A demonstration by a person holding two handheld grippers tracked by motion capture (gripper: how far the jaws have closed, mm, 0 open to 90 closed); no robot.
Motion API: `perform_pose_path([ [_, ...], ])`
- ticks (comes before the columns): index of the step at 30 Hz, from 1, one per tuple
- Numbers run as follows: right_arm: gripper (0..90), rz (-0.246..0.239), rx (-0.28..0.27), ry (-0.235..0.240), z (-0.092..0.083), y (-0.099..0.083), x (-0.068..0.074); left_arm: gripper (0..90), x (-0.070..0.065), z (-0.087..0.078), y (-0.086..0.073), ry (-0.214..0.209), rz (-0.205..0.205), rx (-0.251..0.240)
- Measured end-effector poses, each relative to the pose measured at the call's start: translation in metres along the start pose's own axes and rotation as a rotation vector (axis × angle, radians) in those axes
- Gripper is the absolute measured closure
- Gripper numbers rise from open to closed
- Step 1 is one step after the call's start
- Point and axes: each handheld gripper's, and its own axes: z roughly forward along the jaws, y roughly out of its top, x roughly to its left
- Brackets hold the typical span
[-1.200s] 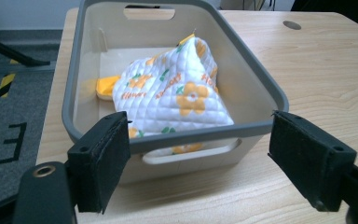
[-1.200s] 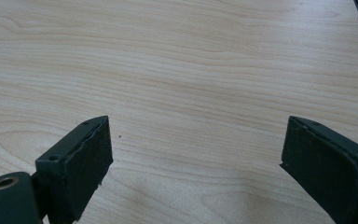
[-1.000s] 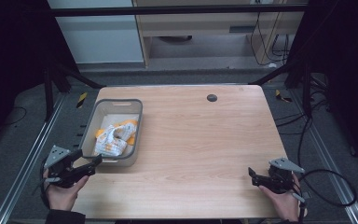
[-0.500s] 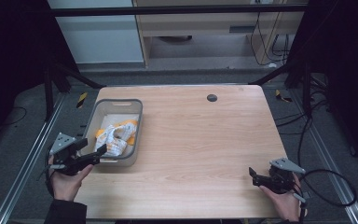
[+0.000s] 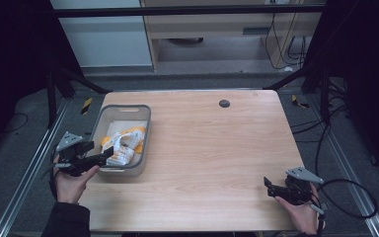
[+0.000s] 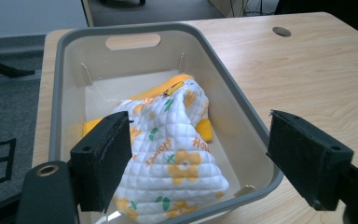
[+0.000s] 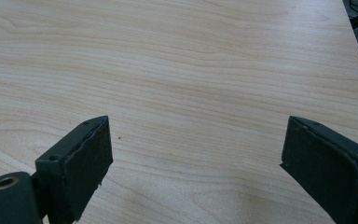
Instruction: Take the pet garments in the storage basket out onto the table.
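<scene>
A reach into the grey rectangular plastic bin (image 6: 256, 135) is judged to be the step in hand: the left gripper (image 5: 94, 160) is held at the bin's near rim, its jaws spread wide and nothing touched. The white quilted fabric pouch with orange flowers and yellow trim (image 6: 172, 154) is seen lying inside the bin, between those jaws in the left gripper view. A lowering and closing onto the cloth would be called for next. The right gripper (image 5: 276, 188) is held low over the light wooden table (image 7: 191, 70), jaws wide apart and empty
</scene>
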Motion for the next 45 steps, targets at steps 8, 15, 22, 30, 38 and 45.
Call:
perform_pose_path([
  [8,8.5,0.002,0.005,0.002,0.0,0.0,-0.001,20.9,0.001,0.01,0.009,0.019,0.038,0.051],
  [15,8.5,0.005,0.004,0.001,0.0,0.0,-0.001,20.8,0.0,0.019,0.019,0.028,0.062,0.092],
  [22,8.5,-0.004,0.005,0.002,0.001,0.0,-0.001,20.8,-0.001,0.03,0.027,0.031,0.085,0.146],
  [30,8.5,-0.004,0.006,0.003,0.001,0.0,-0.001,21.5,-0.003,0.043,0.033,0.038,0.097,0.191],
  [38,8.5,-0.005,0.003,0.003,0.001,0.0,-0.001,24.1,-0.002,0.054,0.04,0.046,0.119,0.25],
  [45,8.5,-0.005,0.003,0.004,0.001,0.0,-0.001,25.1,0.0,0.065,0.045,0.051,0.117,0.287],
])
